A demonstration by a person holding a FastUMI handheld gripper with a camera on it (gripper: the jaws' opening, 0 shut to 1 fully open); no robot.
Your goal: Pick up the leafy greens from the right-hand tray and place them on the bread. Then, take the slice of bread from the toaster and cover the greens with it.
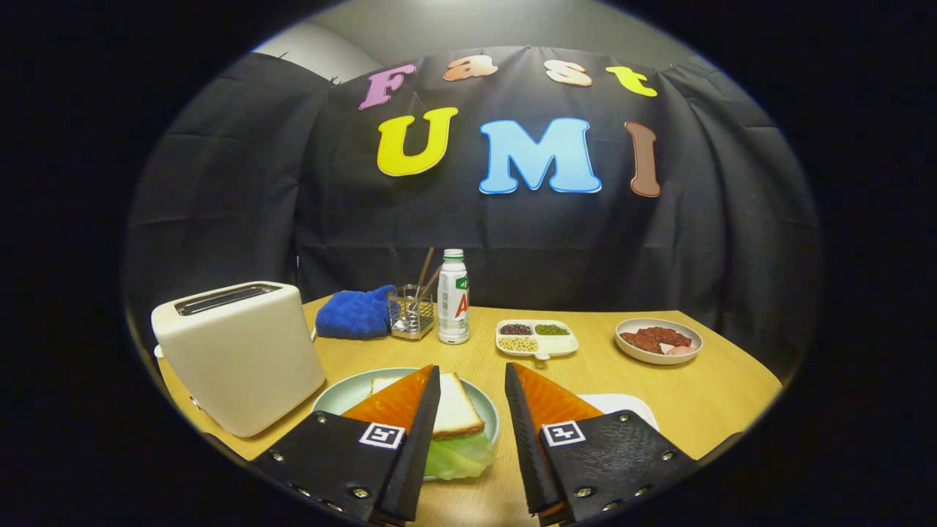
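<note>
A pale green plate (pixel 333 395) sits on the wooden table just ahead of my fingers. On it lies a slice of bread (pixel 455 411) on top of leafy greens (pixel 460 457), which stick out from under its near edge. My gripper (pixel 472 375) hovers above the plate's near side, open, nothing between its fingers. The left finger (pixel 410 410) hides part of the bread and plate. A cream toaster (pixel 238 355) stands left of the plate; I cannot see inside its slots. A white tray (pixel 622 404) peeks out behind the right finger (pixel 542 410).
Behind the plate stand a white bottle (pixel 453 296), a wire holder with chopsticks (pixel 412 311) and a blue cloth (pixel 356 312). A divided dish of beans (pixel 536 338) and a bowl of meat (pixel 658 340) sit further right. The black cloth wall closes the back.
</note>
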